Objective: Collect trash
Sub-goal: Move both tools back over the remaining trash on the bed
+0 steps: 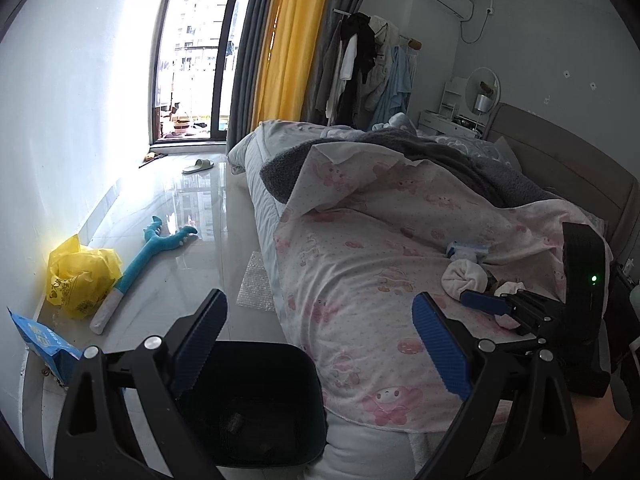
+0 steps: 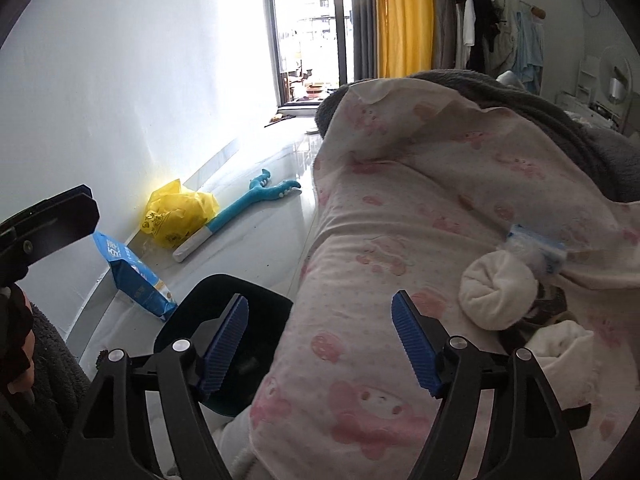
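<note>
A black trash bin (image 1: 256,404) stands on the floor against the bed; it also shows in the right wrist view (image 2: 240,312). My left gripper (image 1: 320,344) is open and empty above the bin's rim and the bed edge. My right gripper (image 2: 320,340) is open and empty over the pink quilt (image 2: 420,208), and shows in the left wrist view (image 1: 492,304). On the quilt lie a rolled white sock (image 2: 496,292), another white bundle (image 2: 560,344) and a clear blue-edged wrapper (image 2: 536,246). On the floor lie a yellow plastic bag (image 1: 80,276) and a blue packet (image 1: 44,340).
A teal plush toy (image 1: 140,264) lies on the glossy floor by the wall. A bubble-wrap piece (image 1: 256,284) lies beside the bed. A slipper (image 1: 198,166) sits near the balcony door. A grey blanket (image 1: 460,160) covers the far bed. Clothes hang on a rack (image 1: 368,64).
</note>
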Tool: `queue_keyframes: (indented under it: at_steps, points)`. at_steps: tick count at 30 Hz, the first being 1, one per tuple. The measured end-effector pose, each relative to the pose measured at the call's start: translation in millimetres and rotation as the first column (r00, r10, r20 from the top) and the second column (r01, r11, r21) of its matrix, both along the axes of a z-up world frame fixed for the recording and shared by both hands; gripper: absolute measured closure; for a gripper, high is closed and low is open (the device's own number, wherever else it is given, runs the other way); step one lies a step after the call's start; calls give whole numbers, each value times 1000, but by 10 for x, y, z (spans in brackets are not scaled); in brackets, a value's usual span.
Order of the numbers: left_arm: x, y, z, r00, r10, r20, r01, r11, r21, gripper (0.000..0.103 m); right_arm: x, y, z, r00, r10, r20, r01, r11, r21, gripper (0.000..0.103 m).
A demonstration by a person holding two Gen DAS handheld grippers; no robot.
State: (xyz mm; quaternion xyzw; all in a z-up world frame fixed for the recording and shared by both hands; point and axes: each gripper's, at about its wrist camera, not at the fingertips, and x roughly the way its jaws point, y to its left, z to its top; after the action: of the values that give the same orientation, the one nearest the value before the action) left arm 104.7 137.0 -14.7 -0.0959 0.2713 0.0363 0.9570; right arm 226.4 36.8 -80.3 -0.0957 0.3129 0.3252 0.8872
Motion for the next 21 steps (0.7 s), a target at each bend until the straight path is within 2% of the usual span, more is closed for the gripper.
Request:
queue_keyframes:
  at_steps: [8, 16, 21]
  points:
    - [223, -446, -27, 996, -79, -27, 79, 997, 6, 8, 91, -587, -1, 995, -97, 8, 97, 995, 34, 27]
    - [448, -833, -114, 983, -178, -53, 174, 982, -78, 8, 83, -1138, 13, 985, -170, 42, 167, 984, 59, 26]
    - [546, -1098, -128, 973, -227, -51, 222, 971, -91, 8, 99, -1462, -21, 975, -219, 49, 215, 974, 65, 26]
